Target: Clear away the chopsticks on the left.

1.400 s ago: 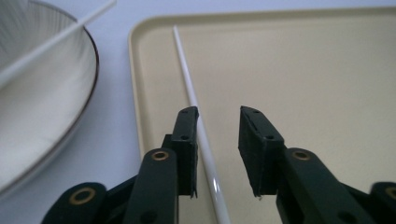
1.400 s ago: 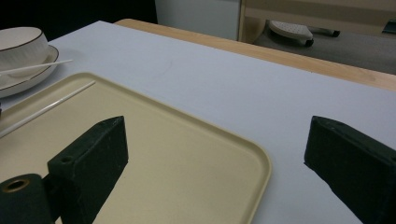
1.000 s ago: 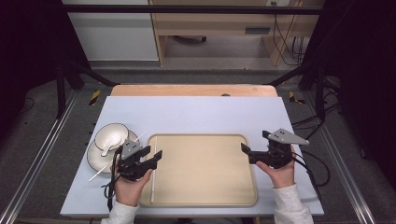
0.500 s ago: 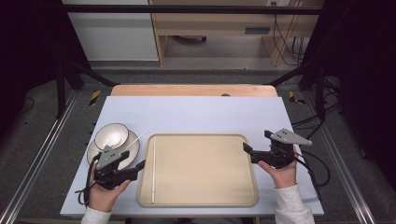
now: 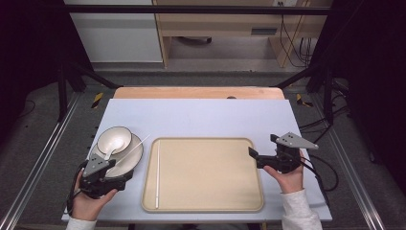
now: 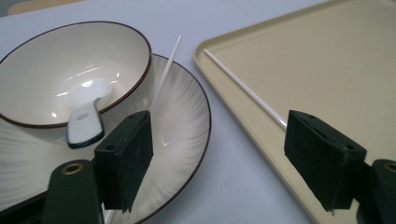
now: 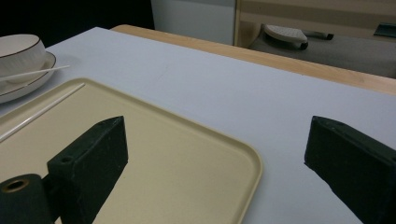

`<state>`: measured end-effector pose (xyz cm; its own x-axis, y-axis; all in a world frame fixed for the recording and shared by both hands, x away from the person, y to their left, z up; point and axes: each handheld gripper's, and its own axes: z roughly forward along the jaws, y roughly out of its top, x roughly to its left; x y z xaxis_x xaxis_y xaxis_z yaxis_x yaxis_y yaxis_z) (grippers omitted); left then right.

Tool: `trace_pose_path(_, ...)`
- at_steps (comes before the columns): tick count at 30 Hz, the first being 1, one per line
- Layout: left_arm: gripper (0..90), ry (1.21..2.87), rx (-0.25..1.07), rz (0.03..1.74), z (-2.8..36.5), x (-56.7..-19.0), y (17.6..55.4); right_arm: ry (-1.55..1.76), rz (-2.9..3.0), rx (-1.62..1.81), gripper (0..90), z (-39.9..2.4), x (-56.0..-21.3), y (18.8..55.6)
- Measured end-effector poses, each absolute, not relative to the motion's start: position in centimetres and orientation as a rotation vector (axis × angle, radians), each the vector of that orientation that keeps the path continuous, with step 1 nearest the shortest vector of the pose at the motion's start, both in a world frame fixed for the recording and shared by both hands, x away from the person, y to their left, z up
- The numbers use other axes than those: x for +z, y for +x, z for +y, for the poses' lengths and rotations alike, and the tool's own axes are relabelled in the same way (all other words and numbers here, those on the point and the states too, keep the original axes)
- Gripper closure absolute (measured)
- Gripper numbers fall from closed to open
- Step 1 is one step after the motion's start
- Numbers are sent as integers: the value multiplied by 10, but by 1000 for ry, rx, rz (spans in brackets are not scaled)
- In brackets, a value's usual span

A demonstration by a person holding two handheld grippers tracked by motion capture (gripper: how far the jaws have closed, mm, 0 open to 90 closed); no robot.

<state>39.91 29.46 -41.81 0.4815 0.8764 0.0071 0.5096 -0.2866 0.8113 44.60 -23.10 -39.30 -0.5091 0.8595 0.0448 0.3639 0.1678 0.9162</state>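
We see a beige tray (image 5: 210,177) at the middle of the tabletop (image 5: 201,117), near its front edge. 1 white chopstick (image 5: 157,175) lies inside the tray along its left rim. Left of the tray, just beside it, sits a plate (image 5: 131,160) carrying a bowl (image 5: 115,139) on its far-left part. A white spoon (image 6: 86,116) rests in the bowl, handle over the bowl's near rim. A 2nd chopstick (image 5: 130,147) lies slanted across the plate, leaning on the bowl's rim, its tip past the plate's far edge.

Our left gripper (image 5: 107,173) hovers at the plate's front edge, near the tabletop's front-left corner. Its jaws stand wide apart with nothing between them. In the left gripper view 1 jaw is over the plate and the other over the tray's left rim, with the slanted chopstick just beyond the plate-side jaw and the tray chopstick running up to the other.

Our right gripper (image 5: 256,158) sits at the tray's right rim, jaws pointing left, also wide and empty. In the right gripper view 1 jaw hangs over the tray and the other over bare tabletop, well apart from both chopsticks.
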Motion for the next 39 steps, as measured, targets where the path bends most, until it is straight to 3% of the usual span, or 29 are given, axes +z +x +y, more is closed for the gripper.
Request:
trace_pose_path(21, 284, 2030, 635, 1247, 320, -434, 411, 1158, 1967, 1311, 64, -229, -395, 448)
trace_pose_path(39, 581, 2087, 578, 1287, 332, -451, 440, 1159, 1980, 1299, 64, -226, -398, 450)
